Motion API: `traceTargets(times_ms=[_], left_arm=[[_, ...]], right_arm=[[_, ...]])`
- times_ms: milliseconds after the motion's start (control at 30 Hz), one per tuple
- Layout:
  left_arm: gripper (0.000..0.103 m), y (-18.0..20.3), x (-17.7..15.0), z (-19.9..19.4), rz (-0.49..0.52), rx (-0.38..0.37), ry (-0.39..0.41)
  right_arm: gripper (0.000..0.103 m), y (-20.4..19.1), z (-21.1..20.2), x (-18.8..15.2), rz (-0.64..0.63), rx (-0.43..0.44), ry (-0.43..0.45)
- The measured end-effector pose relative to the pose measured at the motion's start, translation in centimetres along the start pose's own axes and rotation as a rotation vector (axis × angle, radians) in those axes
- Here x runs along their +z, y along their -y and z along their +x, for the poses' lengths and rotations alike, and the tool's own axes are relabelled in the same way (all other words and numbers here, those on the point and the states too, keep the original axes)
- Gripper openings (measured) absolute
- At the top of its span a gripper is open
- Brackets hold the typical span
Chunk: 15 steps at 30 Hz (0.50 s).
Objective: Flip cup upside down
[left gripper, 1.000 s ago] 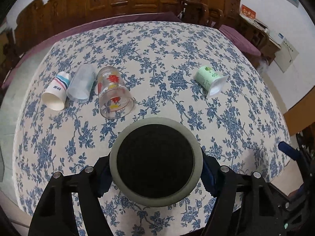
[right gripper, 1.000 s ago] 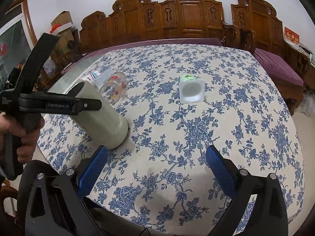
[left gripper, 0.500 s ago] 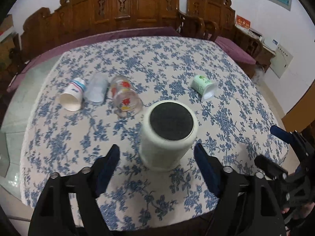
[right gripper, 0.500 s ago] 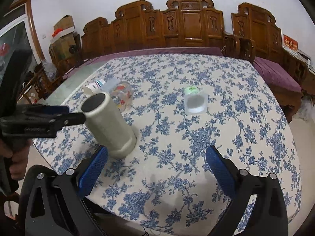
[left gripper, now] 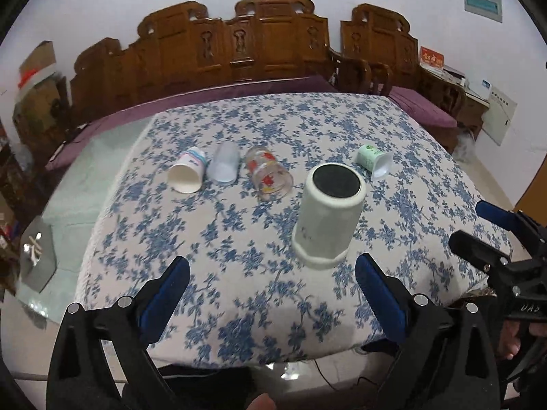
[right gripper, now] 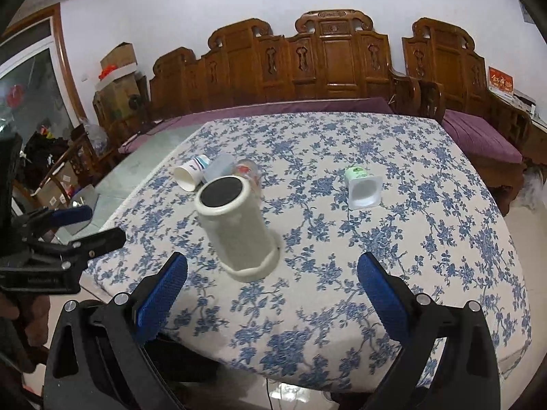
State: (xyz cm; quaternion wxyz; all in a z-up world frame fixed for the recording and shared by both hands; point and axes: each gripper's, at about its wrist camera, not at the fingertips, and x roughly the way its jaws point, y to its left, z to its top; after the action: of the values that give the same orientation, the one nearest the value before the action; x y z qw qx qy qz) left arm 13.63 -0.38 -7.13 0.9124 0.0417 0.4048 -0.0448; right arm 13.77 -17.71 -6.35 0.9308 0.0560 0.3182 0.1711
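The left gripper point(left gripper: 271, 275) hangs at six o'clock with its blue pads spread wide and nothing between them; the right gripper point(right gripper: 271, 273) is likewise wide and empty, both short of the table's near edge. Just beyond, at about one o'clock from the left gripper, the pale ceramic cup point(left gripper: 329, 210) stands mouth-down on the floral tablecloth point(left gripper: 239, 273), its dark base facing up and its flared rim apparently flat on the cloth. That reads as the flip done, so the step in hand is clearing away: judged from here, backing straight off low and level, pads kept apart, would avoid clipping the cup's wall and rocking it.

Farther out, four vessels lie on their sides. At eleven o'clock sits a white paper cup point(left gripper: 187, 174), its open mouth toward the camera and showing nothing inside. Beside it is a frosted plastic cup point(left gripper: 224, 167), then a clear glass with red prints point(left gripper: 268, 172), both seemingly empty. At one o'clock lies a green yogurt pot point(left gripper: 372, 160), mouth open, empty in the right wrist view.
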Motion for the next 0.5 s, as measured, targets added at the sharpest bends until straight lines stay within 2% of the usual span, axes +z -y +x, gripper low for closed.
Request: traceTargets(times_ms=[267,500], left_arm=[[0.094,-0.6,-2.3,-3.2,-0.036,-0.003,0.031],[0.093,-0.9,-4.0,-6.6,-0.058,-0.011,0.101]], right_arm=[[0.100,-1.9,-2.5,-1.2,-0.003,-0.013,0.029],[0.100,-3.1,-4.8,-2.2,-0.002,-0.026,0.064]])
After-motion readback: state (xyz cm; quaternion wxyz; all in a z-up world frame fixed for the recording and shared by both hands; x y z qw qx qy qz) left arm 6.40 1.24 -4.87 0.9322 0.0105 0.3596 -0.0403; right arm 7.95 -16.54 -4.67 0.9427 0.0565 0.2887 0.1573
